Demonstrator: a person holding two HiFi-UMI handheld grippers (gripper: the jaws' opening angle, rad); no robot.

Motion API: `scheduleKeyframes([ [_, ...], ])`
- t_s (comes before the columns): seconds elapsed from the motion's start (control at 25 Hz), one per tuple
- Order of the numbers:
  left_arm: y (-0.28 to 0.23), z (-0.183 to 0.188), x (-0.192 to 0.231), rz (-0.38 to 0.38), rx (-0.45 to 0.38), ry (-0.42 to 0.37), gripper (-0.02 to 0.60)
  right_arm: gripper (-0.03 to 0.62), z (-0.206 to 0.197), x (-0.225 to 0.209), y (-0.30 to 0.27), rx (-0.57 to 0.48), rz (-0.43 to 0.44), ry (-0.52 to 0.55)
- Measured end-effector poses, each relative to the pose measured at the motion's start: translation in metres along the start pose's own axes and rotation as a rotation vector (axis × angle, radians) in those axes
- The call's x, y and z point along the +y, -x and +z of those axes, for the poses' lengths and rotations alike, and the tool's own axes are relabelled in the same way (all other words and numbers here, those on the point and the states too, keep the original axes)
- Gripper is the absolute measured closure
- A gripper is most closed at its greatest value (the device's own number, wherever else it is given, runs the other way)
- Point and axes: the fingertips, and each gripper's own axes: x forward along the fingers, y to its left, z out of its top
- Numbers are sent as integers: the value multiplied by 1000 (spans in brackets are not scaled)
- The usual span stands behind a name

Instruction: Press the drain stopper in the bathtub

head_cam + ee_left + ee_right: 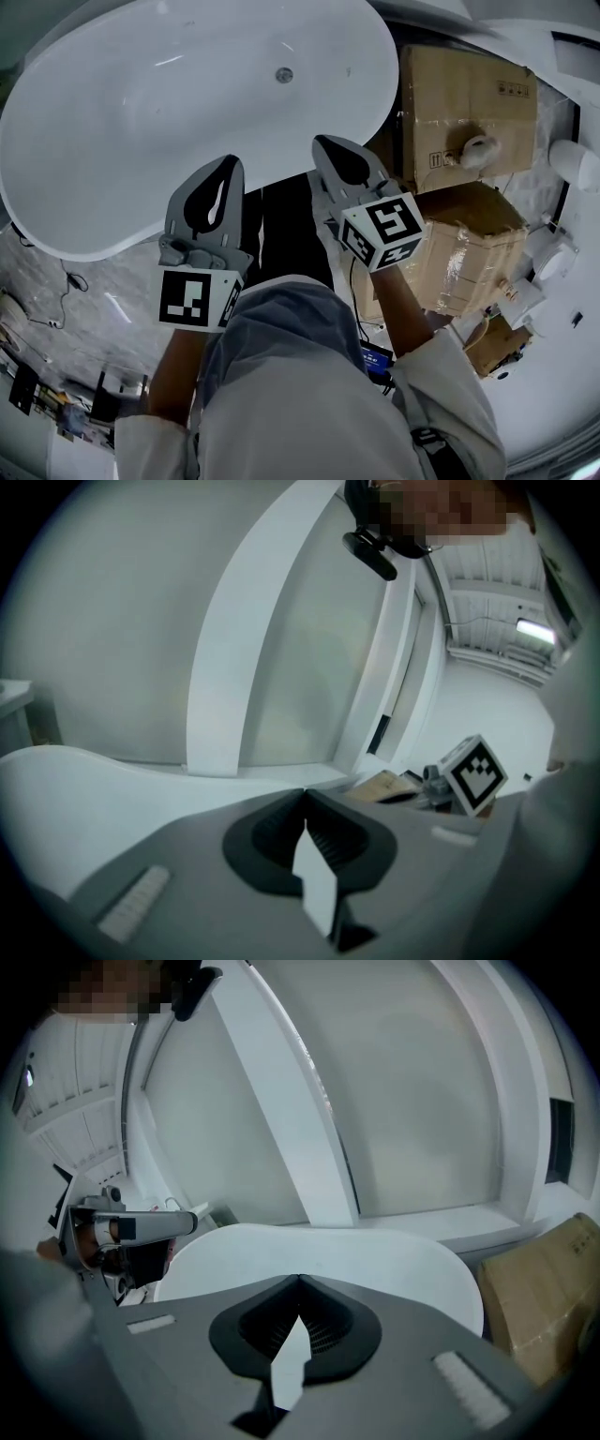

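By bathtub [141,122] rim: left gripper [228,165], right gripper [328,143], fingers pressed together, empty; drain stopper [284,74] well apart.

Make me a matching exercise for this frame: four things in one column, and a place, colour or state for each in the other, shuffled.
1. stopper
2. boxes
3. left gripper
4. tub

a. brown, right of the tub
b. shut, empty
c. white, oval
d. on the tub floor

Pairs: 1-d, 2-a, 3-b, 4-c

Floor [89,281] under bathtub [141,122], cardboard boxes [469,98]
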Motion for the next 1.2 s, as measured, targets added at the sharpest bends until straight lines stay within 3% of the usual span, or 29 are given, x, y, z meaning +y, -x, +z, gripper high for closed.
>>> scheduleKeyframes([
  [0.4,-26,-39,18,8,36,35,581,594,-31,-30,-44,59,53,70],
  [0.76,-51,-72,27,13,48,63,581,594,-54,-64,-77,77,27,132],
  [1.2,-78,-120,47,53,83,84,581,594,-106,-103,-130,125,-4,82],
])
